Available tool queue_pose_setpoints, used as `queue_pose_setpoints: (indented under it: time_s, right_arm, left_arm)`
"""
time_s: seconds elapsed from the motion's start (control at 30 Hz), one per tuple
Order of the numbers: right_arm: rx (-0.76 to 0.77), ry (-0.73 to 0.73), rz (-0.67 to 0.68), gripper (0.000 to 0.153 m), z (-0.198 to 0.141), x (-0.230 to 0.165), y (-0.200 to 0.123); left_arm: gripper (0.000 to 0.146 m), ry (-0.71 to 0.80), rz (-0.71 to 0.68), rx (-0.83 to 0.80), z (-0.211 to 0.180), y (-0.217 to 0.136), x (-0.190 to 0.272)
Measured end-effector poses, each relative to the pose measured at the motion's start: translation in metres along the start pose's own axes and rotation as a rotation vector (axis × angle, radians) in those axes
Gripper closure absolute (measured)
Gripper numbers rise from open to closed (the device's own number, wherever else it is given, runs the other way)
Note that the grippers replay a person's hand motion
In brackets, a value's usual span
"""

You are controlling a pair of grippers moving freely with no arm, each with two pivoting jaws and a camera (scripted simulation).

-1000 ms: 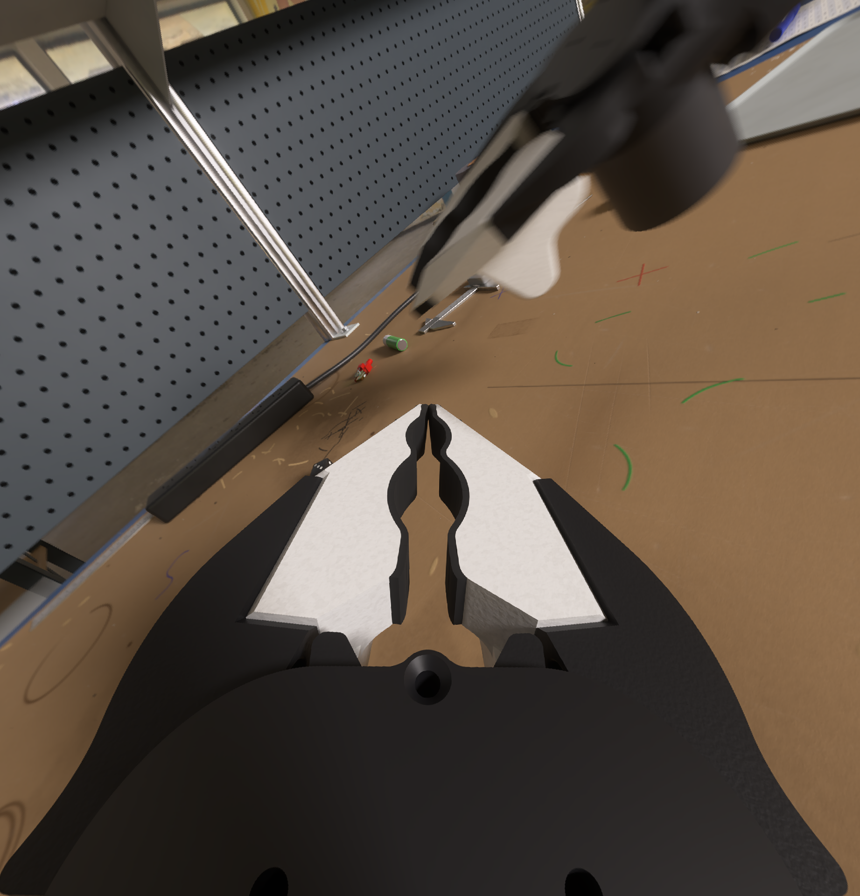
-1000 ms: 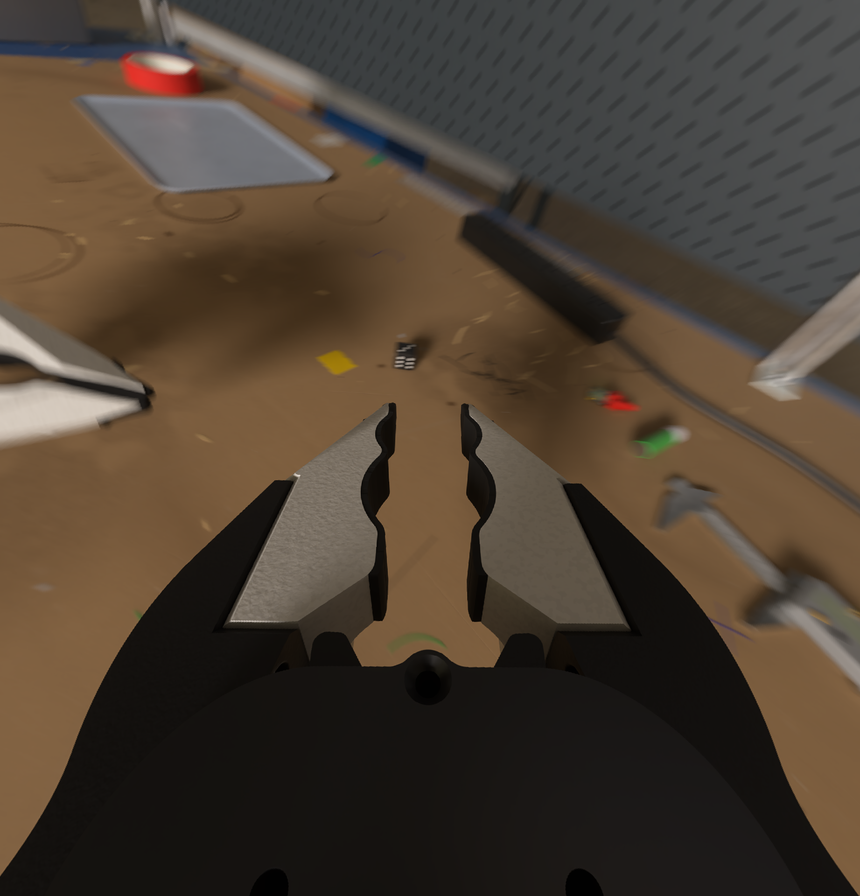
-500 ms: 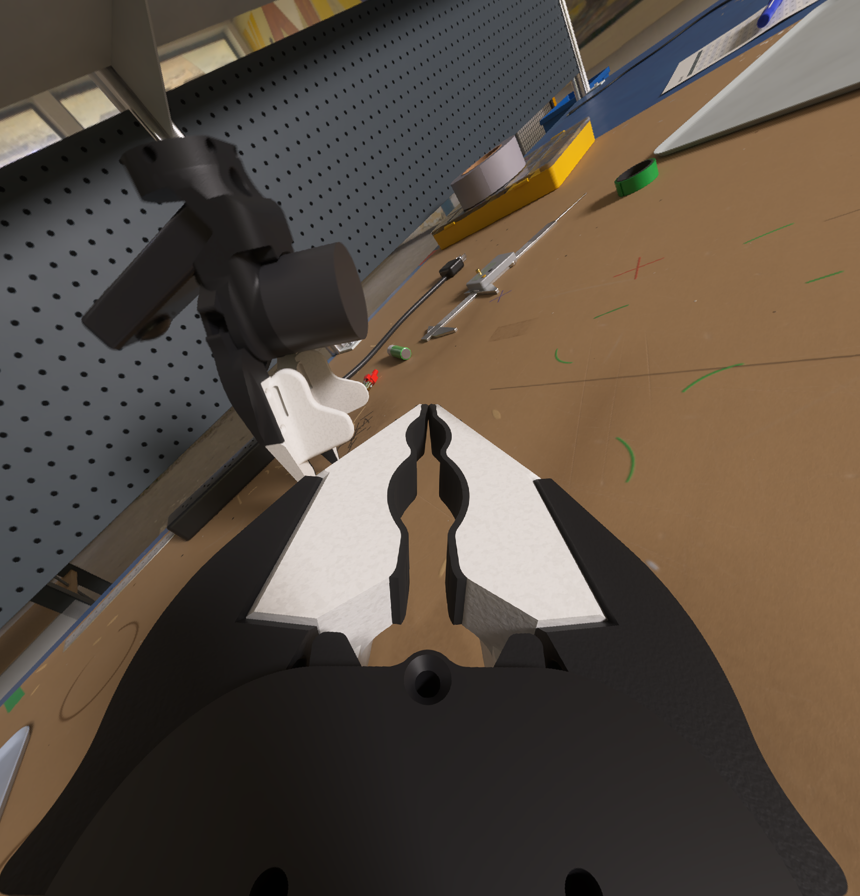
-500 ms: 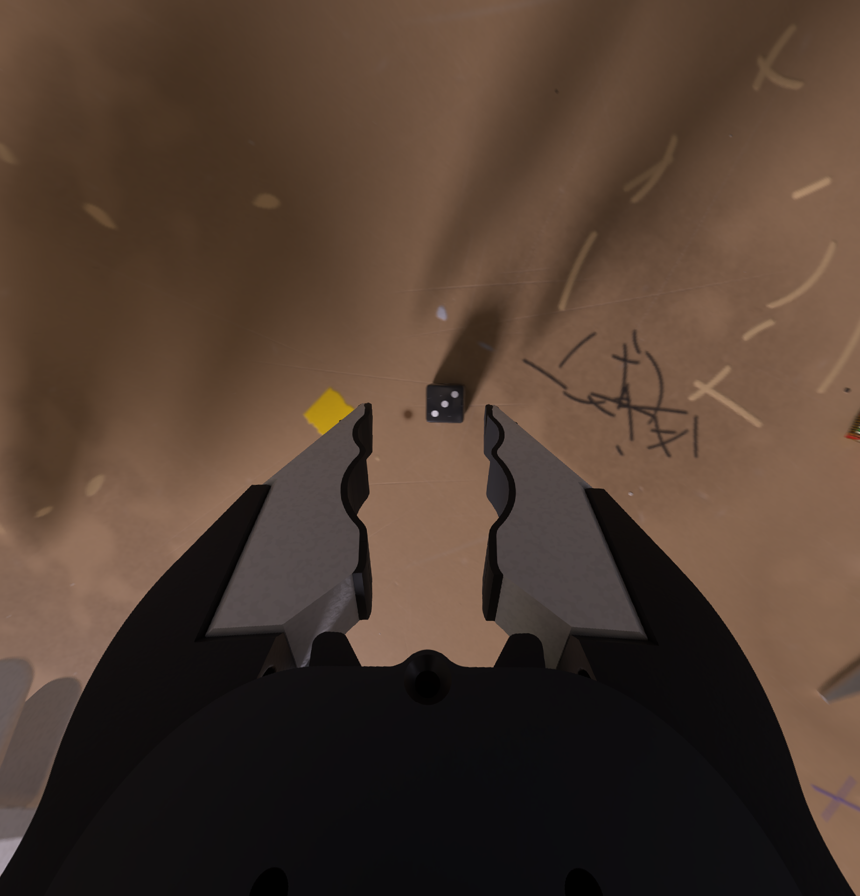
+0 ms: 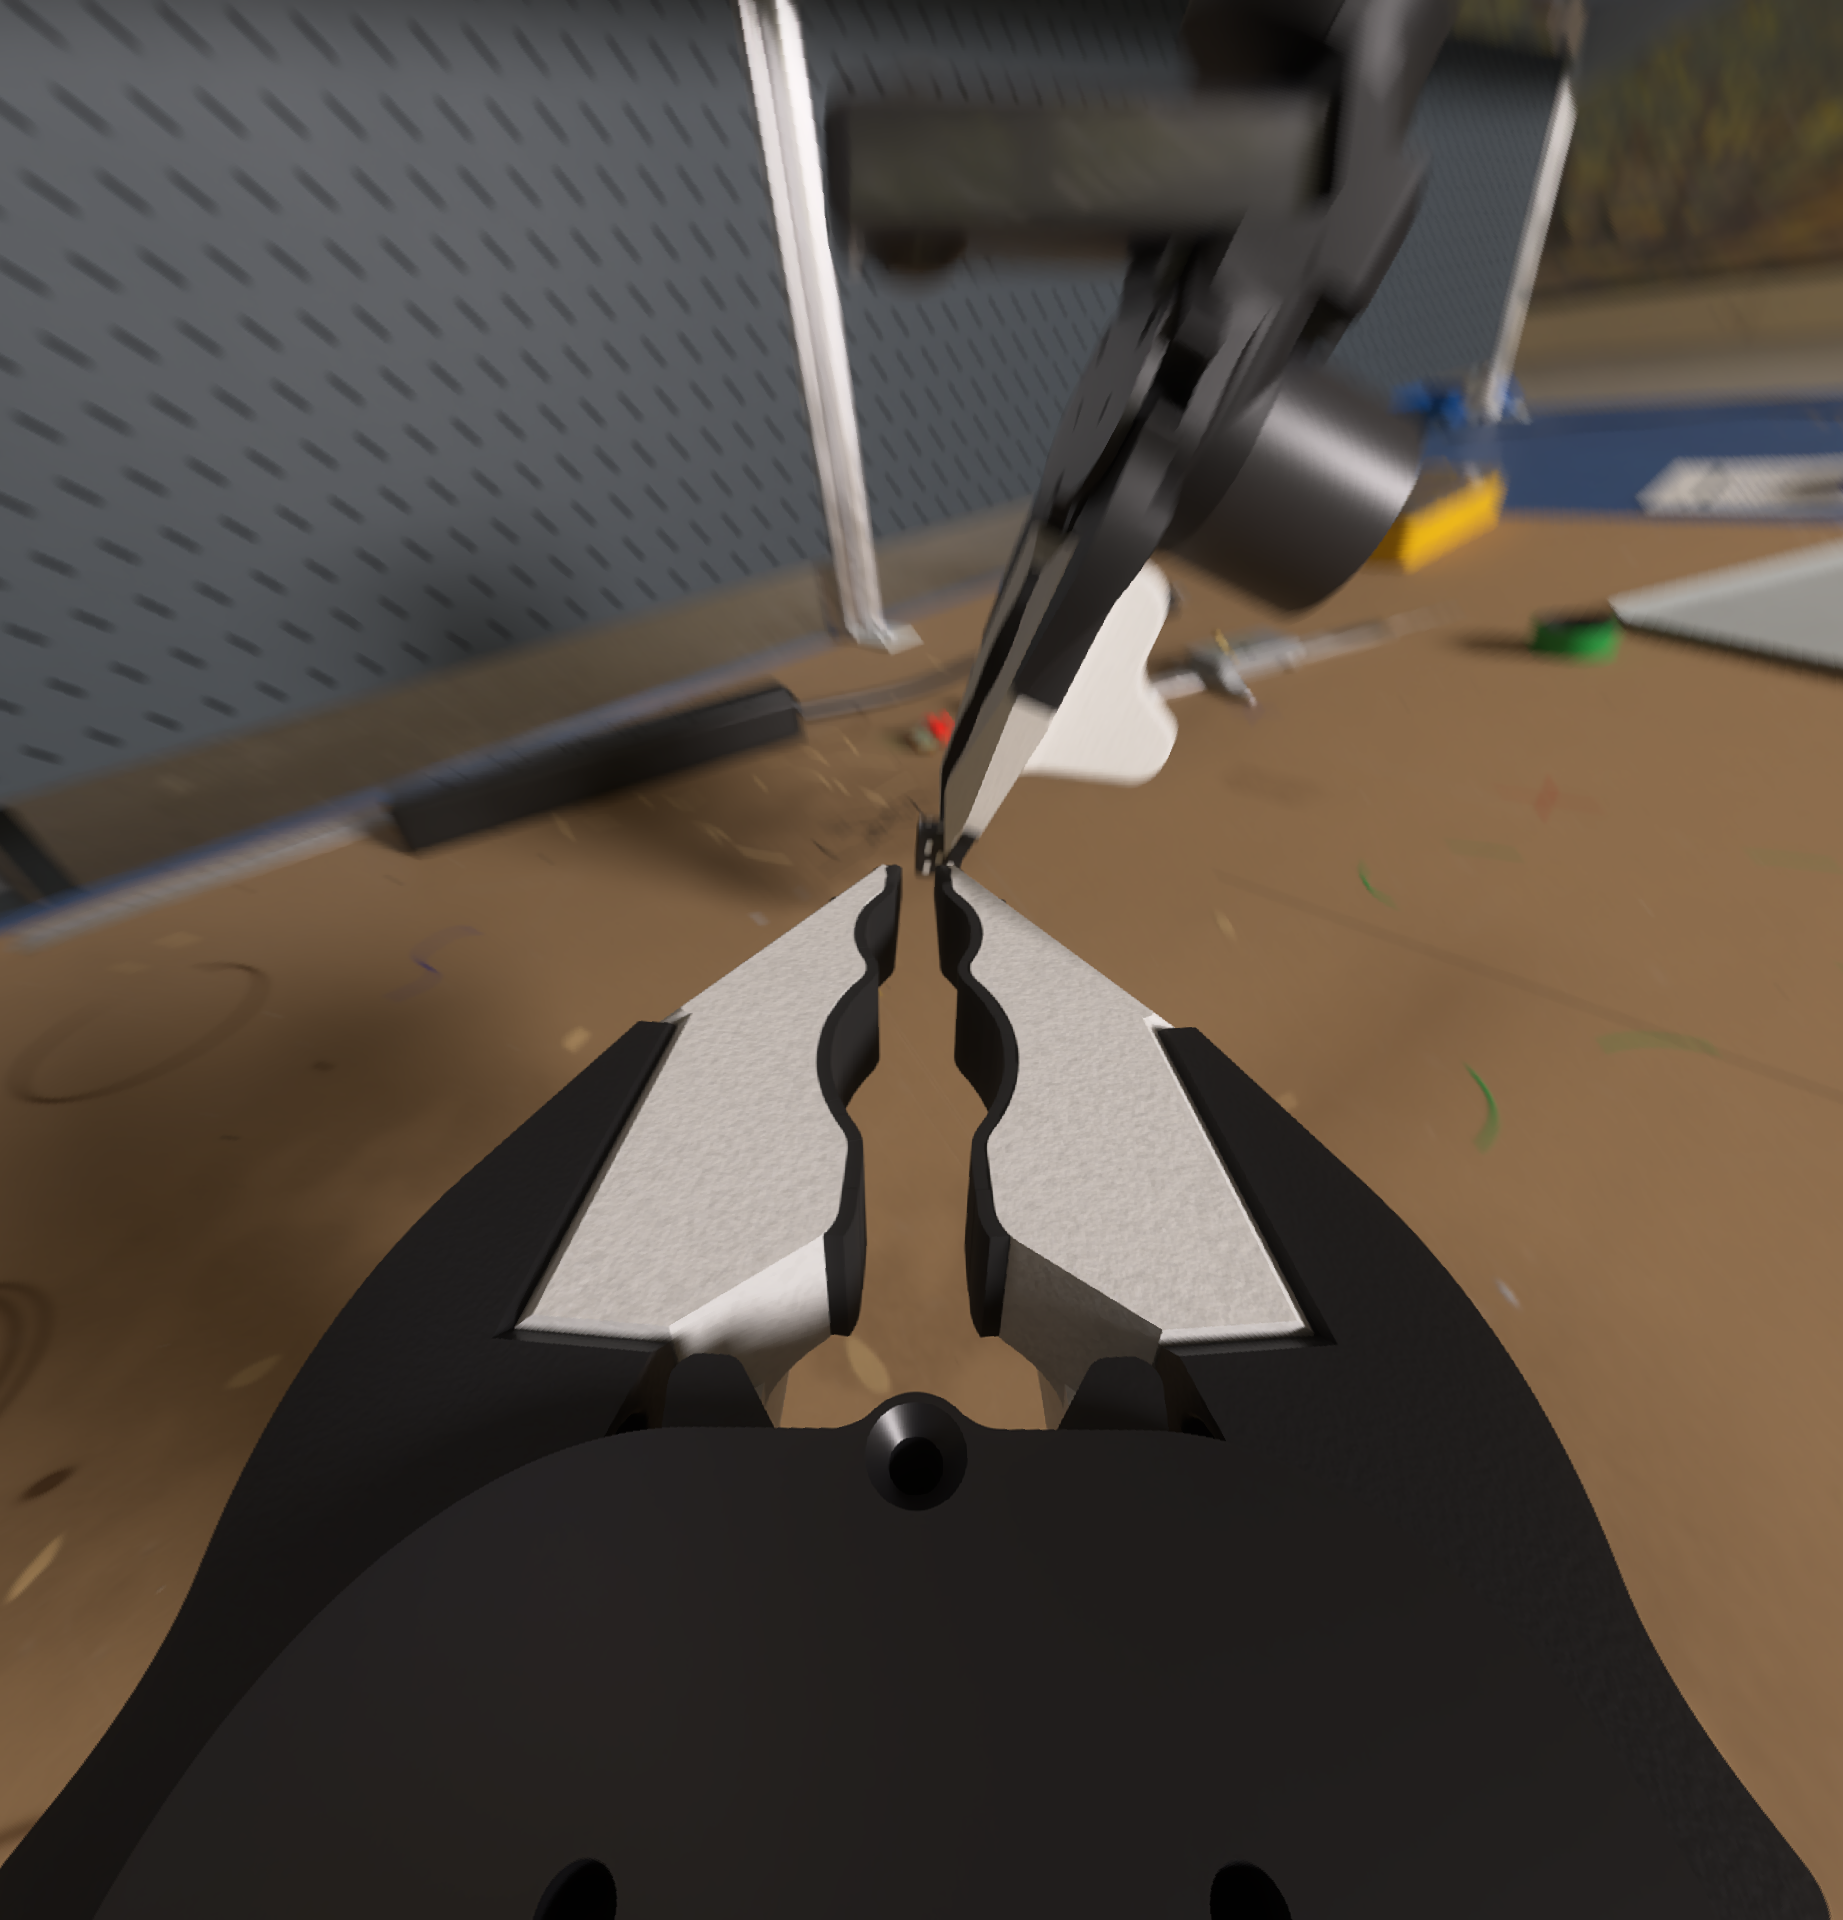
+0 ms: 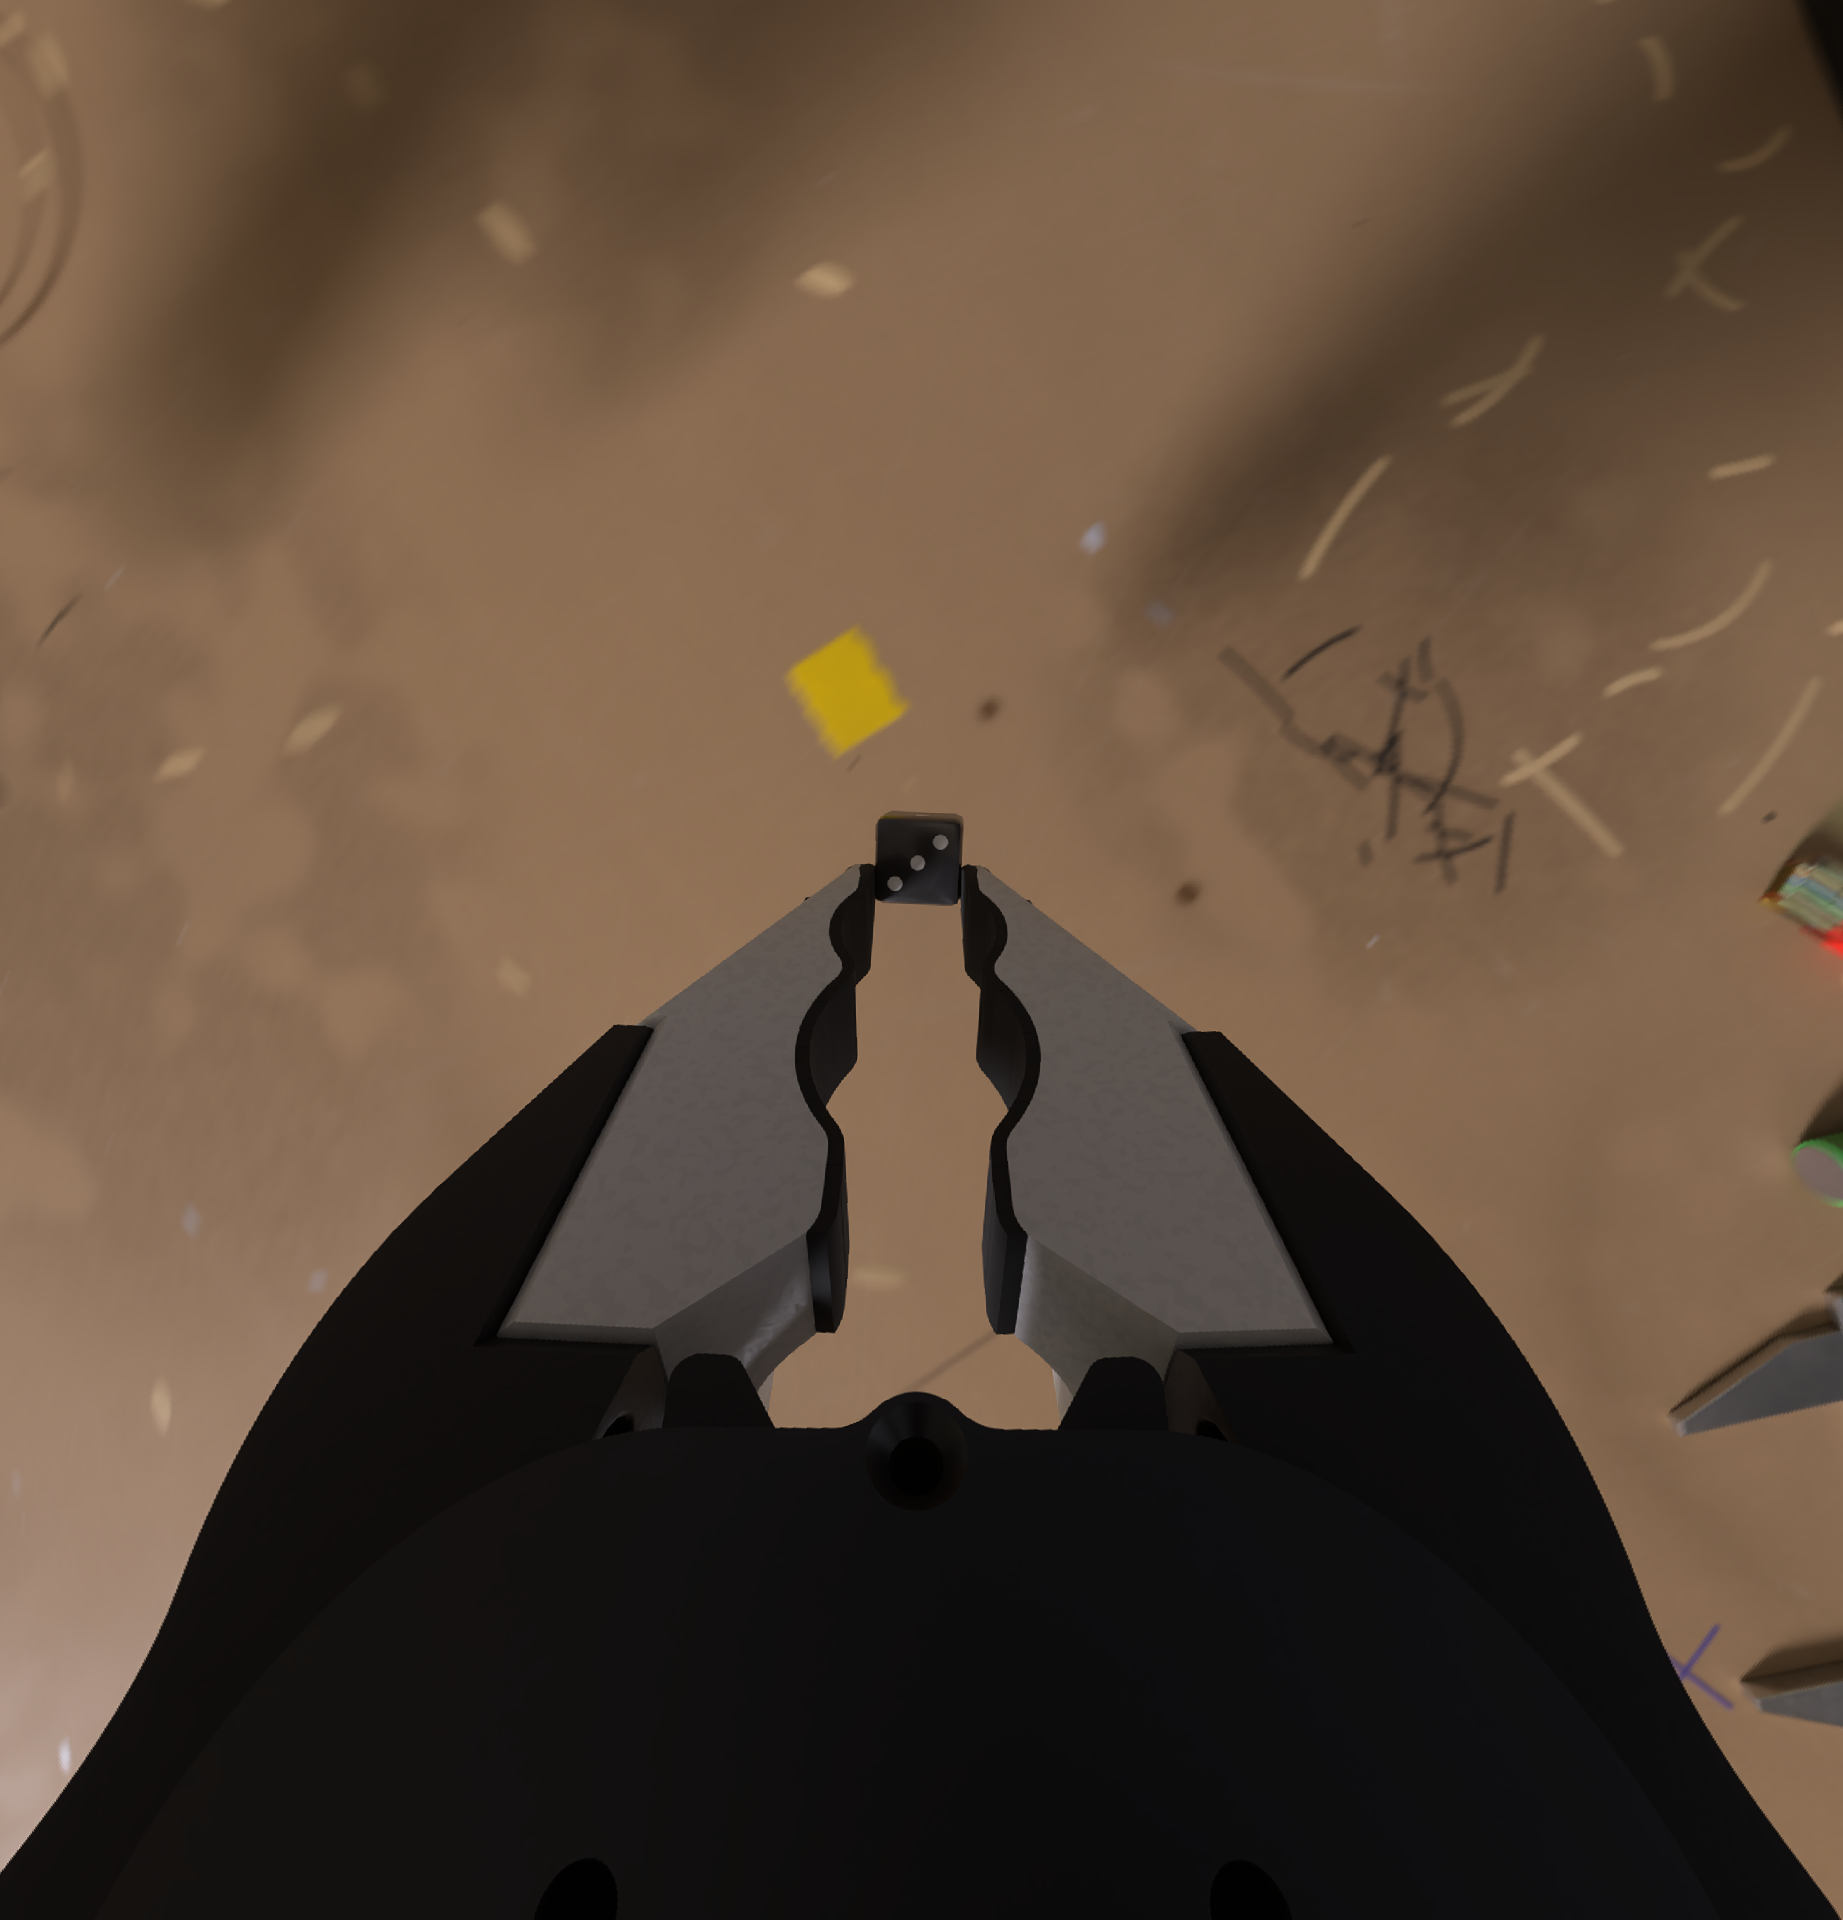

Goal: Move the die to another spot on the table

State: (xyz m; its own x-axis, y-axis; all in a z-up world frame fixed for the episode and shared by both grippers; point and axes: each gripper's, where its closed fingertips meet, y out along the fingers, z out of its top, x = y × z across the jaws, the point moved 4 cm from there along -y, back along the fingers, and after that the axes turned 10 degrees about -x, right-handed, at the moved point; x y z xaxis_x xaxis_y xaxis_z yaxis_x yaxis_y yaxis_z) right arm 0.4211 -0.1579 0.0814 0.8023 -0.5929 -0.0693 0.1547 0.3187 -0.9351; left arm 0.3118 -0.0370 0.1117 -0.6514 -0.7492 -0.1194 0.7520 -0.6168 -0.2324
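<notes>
The die (image 6: pixel 918 860) is small and black with white pips. My right gripper (image 6: pixel 917 883) is shut on it at the very fingertips, over the brown table (image 6: pixel 481 520). In the left wrist view the right gripper (image 5: pixel 950 831) points steeply down with the die (image 5: pixel 929 840) at its tips, just beyond my left gripper (image 5: pixel 917 878). The left gripper is empty, its jaws nearly together with a thin gap at the tips, low over the table. I cannot tell whether the die touches the table.
A yellow scrap (image 6: pixel 846 688) lies just beyond the die. A red part (image 6: pixel 1842 914), a green cylinder (image 6: pixel 1842 1169) and a metal caliper (image 6: pixel 1790 1382) lie to the right. A black bar (image 5: pixel 595 769), a pegboard (image 5: pixel 325 364) and a metal post (image 5: pixel 823 343) stand behind.
My right gripper dropped onto the die and closed on it; the yellow scrap now sits farther ahead. The left wrist view swung round toward the right gripper and the left jaws parted slightly.
</notes>
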Motion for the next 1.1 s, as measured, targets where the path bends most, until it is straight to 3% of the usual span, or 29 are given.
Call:
queue_pose_setpoints:
  time_s: [0.1,0.23,0.37,0.57,1.1]
  right_arm:
    - [0.026,-0.104,0.051,0.136,-0.042,-0.026,-0.014]
    - [0.036,-0.166,0.104,0.136,-0.093,-0.057,-0.021]
    - [0.049,-0.196,0.097,0.136,-0.119,-0.074,-0.020]
    - [0.025,-0.246,0.048,0.136,-0.131,-0.085,-0.010]
    - [0.007,-0.263,0.023,0.137,-0.125,-0.092,-0.003]
  left_arm:
    - [0.132,0.059,-0.134,-0.235,-0.015,0.014,0.009]
    - [0.128,0.168,-0.149,-0.470,-0.034,0.023,0.015]
    - [0.125,0.179,-0.200,-0.624,-0.046,0.028,0.018]
    - [0.119,0.214,-0.245,-0.701,-0.061,0.037,0.017]
    - [0.129,0.177,-0.360,-0.812,-0.060,0.042,0.023]
